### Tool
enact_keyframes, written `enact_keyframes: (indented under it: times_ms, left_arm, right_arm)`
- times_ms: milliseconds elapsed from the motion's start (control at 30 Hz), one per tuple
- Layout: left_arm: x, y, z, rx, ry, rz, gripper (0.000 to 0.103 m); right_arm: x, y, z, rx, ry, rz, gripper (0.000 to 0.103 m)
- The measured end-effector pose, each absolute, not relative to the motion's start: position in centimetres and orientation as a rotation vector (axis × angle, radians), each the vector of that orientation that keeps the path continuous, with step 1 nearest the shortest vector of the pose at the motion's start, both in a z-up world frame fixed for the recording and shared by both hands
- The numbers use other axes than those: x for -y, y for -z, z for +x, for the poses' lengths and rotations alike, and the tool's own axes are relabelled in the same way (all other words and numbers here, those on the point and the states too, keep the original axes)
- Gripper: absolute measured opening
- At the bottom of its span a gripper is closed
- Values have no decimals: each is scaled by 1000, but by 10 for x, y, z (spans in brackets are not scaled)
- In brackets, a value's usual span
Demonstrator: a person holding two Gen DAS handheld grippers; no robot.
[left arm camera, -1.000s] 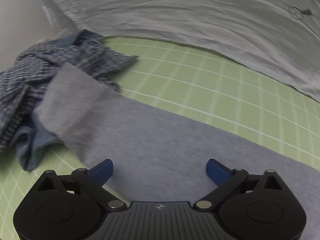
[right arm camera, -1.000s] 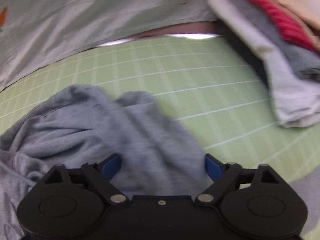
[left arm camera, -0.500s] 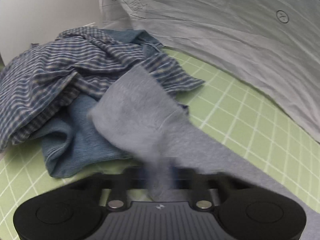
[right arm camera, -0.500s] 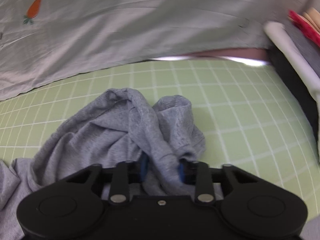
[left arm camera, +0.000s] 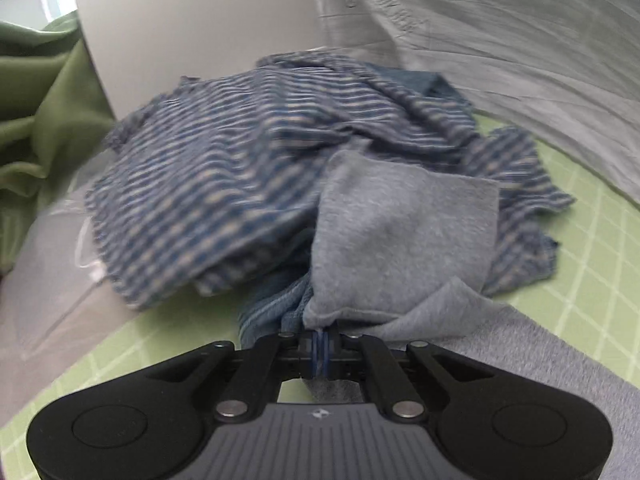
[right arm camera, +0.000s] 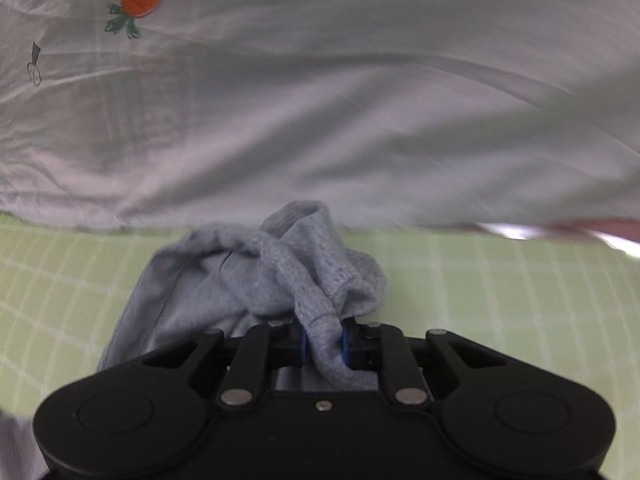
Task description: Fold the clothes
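Already both claws grip one grey garment (left arm camera: 404,236) on a green checked bed sheet (right arm camera: 500,292); the left claw (left arm camera: 320,346), pressed together, pinches a thin flat edge, while the right claw (right arm camera: 323,344), its jaws having just been closing, nips a bunched roll of the cloth (right arm camera: 280,280); that thick bunch may slip or come up twisted, spoiling the fold; a striped blue shirt (left arm camera: 240,168) heaped beside the left corner could snag and drag along; a pale quilt (right arm camera: 320,120) crowds the far side.
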State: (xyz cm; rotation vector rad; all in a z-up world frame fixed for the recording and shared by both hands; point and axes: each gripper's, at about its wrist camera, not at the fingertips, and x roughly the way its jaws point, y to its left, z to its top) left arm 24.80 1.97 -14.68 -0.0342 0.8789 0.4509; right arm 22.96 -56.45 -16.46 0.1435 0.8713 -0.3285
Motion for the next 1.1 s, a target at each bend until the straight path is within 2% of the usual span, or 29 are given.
enact_keyframes:
  times_ms: [200,367,533,633,767,833,900,1000,1067,1100]
  left_arm:
    - [-30,135,220,-881,-530,-17,4]
    - [-58,138,188,-939,-629,-42,4]
    - [-75,136,154,-973,-642,-101,5]
    - [-82,130,146,-935,-621,-178,14]
    - [-95,128,153,-884,-621,-280,45]
    - [-100,131,157,-866,-623,-292,62]
    - [-102,135,162,-865,-634,-304,67]
    - [-105,138,164,-843,-627,-336,66]
    - [-108,139,162,-828,-613,-363,45]
    - [-110,139,159,-822,-601,-378,20]
  right_arm:
    - [555,162,278,-835,353,142,12]
    - [552,142,289,-766,368,165,11]
    - [552,138,287,-780,361,157,12]
    - [547,137,278,-796,356,137,19]
    - [541,133,260,-804,351,138,37]
    - [538,133,248,-812,352,122,38]
    - [535,133,234,-823,357,111,40]
    - [528,135,214,-843,363,109,42]
    - [523,136,201,-856,369,98,43]
    - [521,137,194,-862,373,90,43]
